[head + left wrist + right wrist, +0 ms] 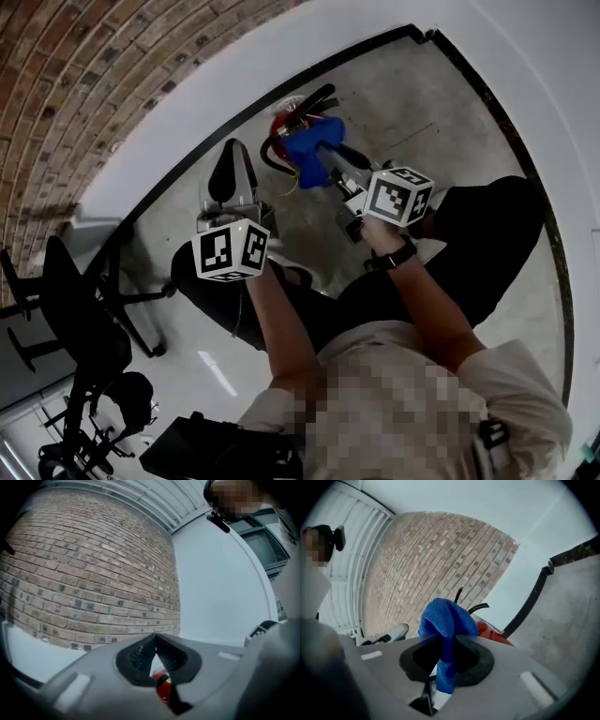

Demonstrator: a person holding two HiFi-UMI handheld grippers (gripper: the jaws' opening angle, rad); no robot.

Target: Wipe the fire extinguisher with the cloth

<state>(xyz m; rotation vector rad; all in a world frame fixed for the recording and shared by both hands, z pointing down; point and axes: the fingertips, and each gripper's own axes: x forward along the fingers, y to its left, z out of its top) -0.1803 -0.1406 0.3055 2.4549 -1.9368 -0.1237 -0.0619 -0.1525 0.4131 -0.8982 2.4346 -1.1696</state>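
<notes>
The fire extinguisher [279, 121], on the floor [422, 103] by the wall [187, 103], may tip under the cloth [314, 145] clamped in the right gripper [330, 167], since the left gripper [155, 641], jaws together and empty, steadies nothing.

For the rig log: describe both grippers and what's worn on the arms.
Left gripper and right gripper: grey bodies, tongs with black ribbed pads, each with a white cube of black square markers. Black watch on the right wrist; short pale sleeves.
</notes>
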